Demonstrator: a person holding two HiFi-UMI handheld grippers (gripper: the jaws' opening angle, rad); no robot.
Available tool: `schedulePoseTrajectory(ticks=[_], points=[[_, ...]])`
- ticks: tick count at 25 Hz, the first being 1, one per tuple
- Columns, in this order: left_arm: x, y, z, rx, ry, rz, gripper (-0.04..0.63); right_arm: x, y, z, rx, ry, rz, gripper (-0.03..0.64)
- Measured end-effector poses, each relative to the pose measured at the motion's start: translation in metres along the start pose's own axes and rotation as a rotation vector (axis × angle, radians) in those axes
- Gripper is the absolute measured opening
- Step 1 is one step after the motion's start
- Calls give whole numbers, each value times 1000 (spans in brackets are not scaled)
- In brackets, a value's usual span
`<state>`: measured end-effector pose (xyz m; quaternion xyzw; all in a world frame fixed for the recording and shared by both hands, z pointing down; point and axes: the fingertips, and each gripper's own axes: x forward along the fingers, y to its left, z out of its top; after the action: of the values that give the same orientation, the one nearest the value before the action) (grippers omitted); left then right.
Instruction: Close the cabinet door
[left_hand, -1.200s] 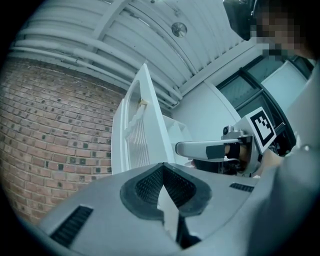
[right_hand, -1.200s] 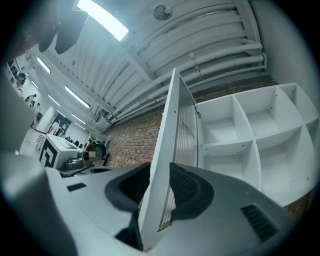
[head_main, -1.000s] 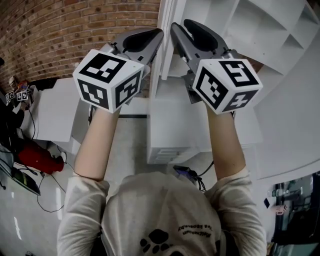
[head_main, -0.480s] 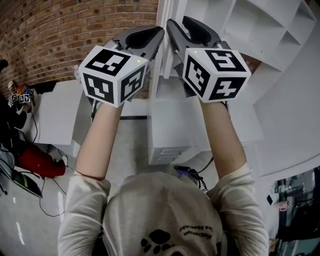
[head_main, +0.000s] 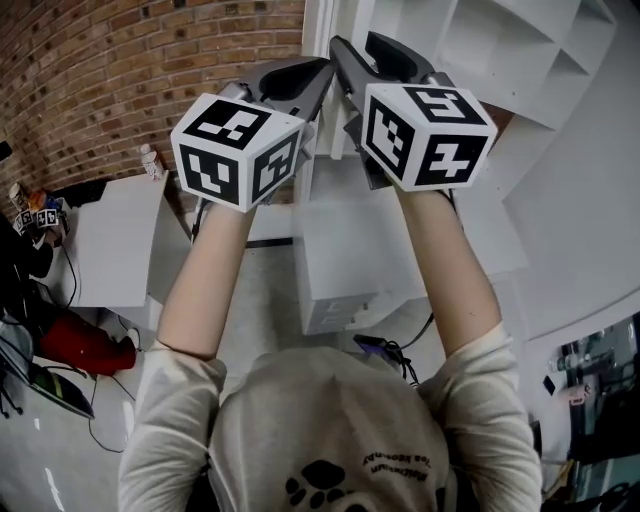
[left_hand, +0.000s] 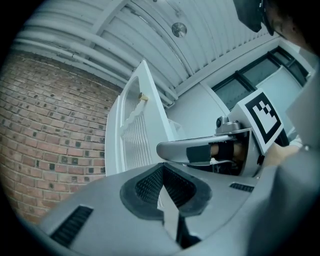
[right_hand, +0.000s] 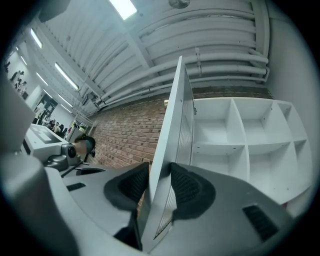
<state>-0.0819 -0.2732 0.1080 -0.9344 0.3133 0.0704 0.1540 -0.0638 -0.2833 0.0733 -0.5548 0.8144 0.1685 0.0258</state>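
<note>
The white cabinet door (right_hand: 172, 125) stands ajar, edge-on, in front of the open white shelves (right_hand: 235, 135). My right gripper (right_hand: 160, 187) straddles that edge. Its jaws are opening, one pad on either side of the door, and I see no firm press. In the head view the right gripper (head_main: 340, 48) is raised at the door's edge (head_main: 325, 25). My left gripper (head_main: 320, 70) sits just left of it, jaws shut on nothing. The left gripper (left_hand: 164, 187) faces the door's slatted front and small knob (left_hand: 143, 97).
A brick wall (head_main: 120, 70) runs behind and left of the cabinet. Below stand a white drawer unit (head_main: 350, 260) and a low white table (head_main: 110, 235). A red object (head_main: 85, 345) and cables lie on the floor at left.
The two grippers have drawn a little closer together at the door's edge. The right one has shifted slightly left and turned.
</note>
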Motion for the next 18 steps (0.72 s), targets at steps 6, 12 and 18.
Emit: schedulePoseTrajectory(ticks=[6, 12, 18], points=[[12, -13, -2, -19, -21, -60, 8, -9, -13, 1, 27, -2, -1, 137], [22, -23, -2, -33, -38, -99, 8, -19, -24, 0, 27, 17, -9, 129], [36, -37, -7, -42, -46, -144, 8, -31, -41, -2, 34, 19, -39, 117]])
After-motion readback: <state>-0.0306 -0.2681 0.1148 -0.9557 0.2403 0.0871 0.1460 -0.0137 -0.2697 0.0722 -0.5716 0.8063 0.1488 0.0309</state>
